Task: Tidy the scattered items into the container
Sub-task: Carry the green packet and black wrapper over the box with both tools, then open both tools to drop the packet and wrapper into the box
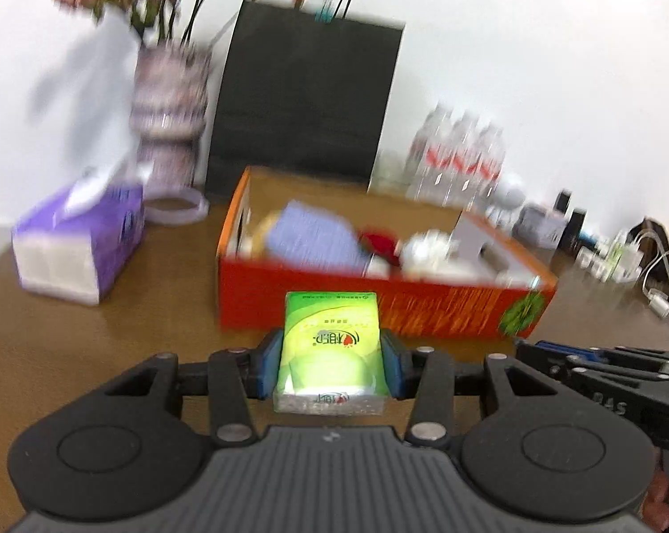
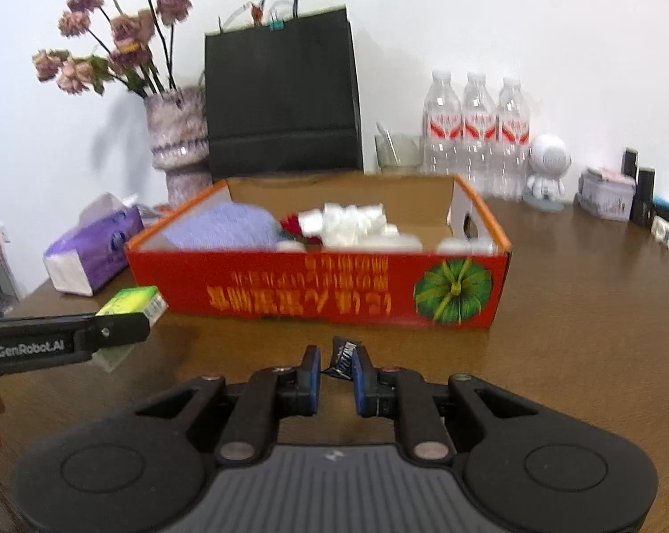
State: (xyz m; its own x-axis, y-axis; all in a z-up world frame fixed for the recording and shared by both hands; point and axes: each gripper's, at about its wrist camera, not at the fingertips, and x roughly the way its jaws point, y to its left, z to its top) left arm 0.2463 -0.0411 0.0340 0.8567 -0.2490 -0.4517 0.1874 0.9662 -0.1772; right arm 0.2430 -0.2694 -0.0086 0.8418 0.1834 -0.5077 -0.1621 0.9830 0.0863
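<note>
Now, left tongs (image 1: pixel 332 366): clamped on one green tissue packet (image 1: pixel 331 346).
Right tongs (image 2: pixel 337 375): clamped on one small dark wrapper (image 2: pixel 342 357).
Clear plastic water bottles (image 2: pixel 475 133): three.
Writing: "GenRobot.AI".

A brown wooden table (image 2: pixel 579 311) is seen — on it are set a red cardboard box (image 2: pixel 316 286), a purple tissue pack (image 2: pixel 92 251), a vase (image 2: pixel 179 142), a black bag (image 2: pixel 283 93) and three water bottles (image 2: pixel 479 133).

Both wrist views face the red box (image 1: pixel 379 306) (image 2: pixel 316 284) closely — left view from its left

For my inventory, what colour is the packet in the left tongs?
Green packet, clearest in the left wrist view.
</note>
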